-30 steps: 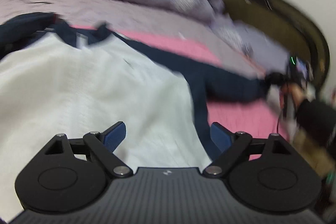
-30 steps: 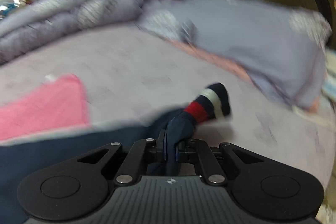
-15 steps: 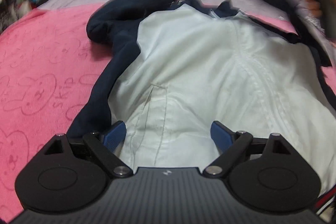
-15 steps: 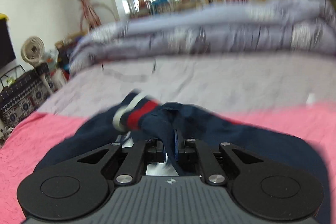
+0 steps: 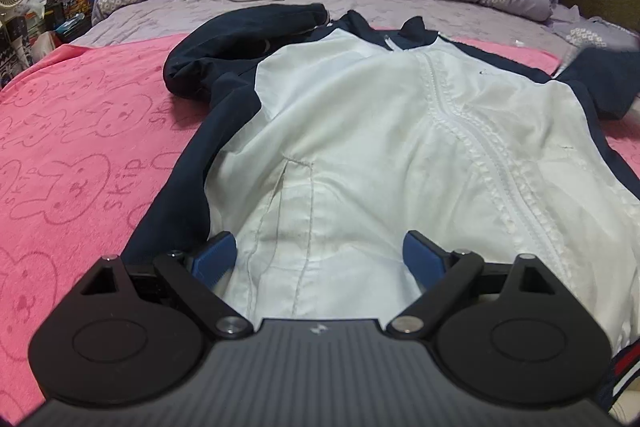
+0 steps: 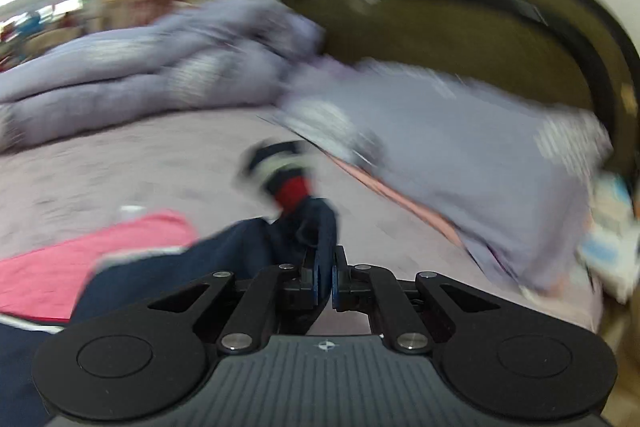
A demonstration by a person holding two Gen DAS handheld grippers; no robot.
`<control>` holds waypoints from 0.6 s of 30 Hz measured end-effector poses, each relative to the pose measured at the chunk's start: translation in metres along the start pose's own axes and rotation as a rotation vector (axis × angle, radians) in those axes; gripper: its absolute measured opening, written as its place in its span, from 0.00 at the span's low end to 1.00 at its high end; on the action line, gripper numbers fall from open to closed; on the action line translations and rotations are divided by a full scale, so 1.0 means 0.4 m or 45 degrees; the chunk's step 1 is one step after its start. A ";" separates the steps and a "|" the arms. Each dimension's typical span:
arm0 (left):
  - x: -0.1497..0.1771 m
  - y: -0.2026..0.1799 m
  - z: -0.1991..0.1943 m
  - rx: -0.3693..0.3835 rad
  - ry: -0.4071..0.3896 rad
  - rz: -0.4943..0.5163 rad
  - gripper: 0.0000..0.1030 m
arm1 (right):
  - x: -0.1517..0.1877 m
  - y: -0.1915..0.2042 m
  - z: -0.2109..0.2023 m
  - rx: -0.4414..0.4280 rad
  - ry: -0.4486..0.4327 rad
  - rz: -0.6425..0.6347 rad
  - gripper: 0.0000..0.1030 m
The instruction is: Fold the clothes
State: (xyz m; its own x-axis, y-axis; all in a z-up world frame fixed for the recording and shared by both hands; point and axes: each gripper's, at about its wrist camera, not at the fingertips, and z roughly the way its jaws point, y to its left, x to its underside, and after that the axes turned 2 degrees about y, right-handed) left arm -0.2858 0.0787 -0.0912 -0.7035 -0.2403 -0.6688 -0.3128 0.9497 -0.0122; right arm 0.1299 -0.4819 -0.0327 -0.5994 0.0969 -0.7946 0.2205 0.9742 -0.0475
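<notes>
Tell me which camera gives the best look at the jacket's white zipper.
The left wrist view. It is sharp and shows the white zipper running down the jacket front, beyond the open left tool. The right wrist view is blurred and shows only the navy sleeve with its striped cuff, pinched in the right tool; no zipper.

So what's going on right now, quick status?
Left gripper open over white jacket. Right gripper shut on navy sleeve. Nothing in the way.
</notes>
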 end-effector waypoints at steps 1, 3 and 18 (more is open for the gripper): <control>-0.004 -0.002 0.001 -0.008 0.016 -0.006 0.89 | 0.020 -0.043 0.039 -0.006 0.041 0.040 0.07; -0.013 -0.005 0.003 -0.025 0.046 -0.017 0.89 | 0.072 -0.104 0.122 -0.049 0.138 0.127 0.09; -0.007 0.044 -0.139 -0.128 0.005 -0.047 0.90 | 0.336 0.013 -0.255 -0.468 0.095 -0.291 1.00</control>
State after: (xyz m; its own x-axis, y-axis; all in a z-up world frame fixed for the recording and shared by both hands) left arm -0.3249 0.0849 -0.0483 -0.6929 -0.2756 -0.6663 -0.4010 0.9153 0.0383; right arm -0.0280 -0.4431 -0.0783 -0.6580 -0.1285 -0.7420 -0.2047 0.9787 0.0120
